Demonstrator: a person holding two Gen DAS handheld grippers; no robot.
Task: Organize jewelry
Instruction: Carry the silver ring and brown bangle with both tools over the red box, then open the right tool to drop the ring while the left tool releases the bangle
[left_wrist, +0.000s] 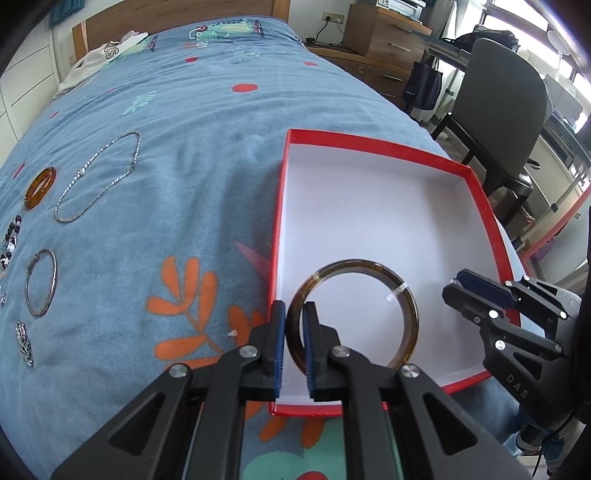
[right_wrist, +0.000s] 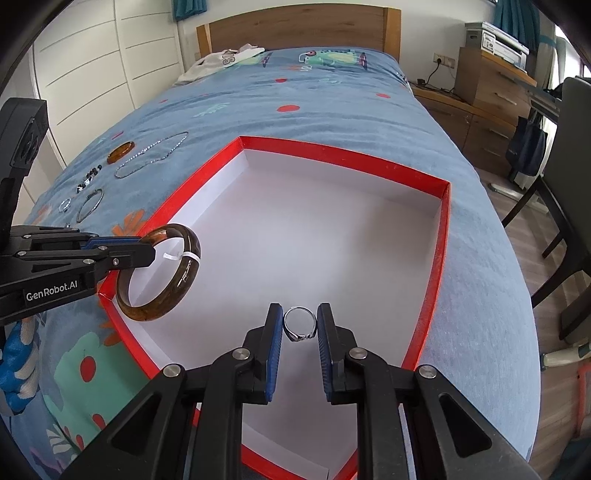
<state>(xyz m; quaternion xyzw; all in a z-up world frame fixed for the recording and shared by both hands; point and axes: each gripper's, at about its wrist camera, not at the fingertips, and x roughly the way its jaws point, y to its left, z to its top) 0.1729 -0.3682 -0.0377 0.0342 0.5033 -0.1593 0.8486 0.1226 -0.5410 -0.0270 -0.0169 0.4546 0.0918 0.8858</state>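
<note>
A red box (left_wrist: 480, 195) with a white inside lies on the blue bedspread; it also shows in the right wrist view (right_wrist: 441, 266). My left gripper (left_wrist: 294, 332) is shut on a dark amber bangle (left_wrist: 408, 306) and holds it over the box's near left corner; the bangle also shows in the right wrist view (right_wrist: 173, 295). My right gripper (right_wrist: 299, 325) is shut on a small silver ring (right_wrist: 300, 324) above the box floor. On the bedspread to the left lie an orange bangle (left_wrist: 40, 187), a silver chain (left_wrist: 99, 177), a thin silver bracelet (left_wrist: 41, 282) and a bead bracelet (left_wrist: 11, 240).
A dark chair (left_wrist: 502, 110) and wooden drawers (left_wrist: 391, 40) stand right of the bed. White clothing (right_wrist: 221, 61) lies by the wooden headboard (right_wrist: 295, 26). A small silver piece (left_wrist: 25, 343) lies near the bed's left edge.
</note>
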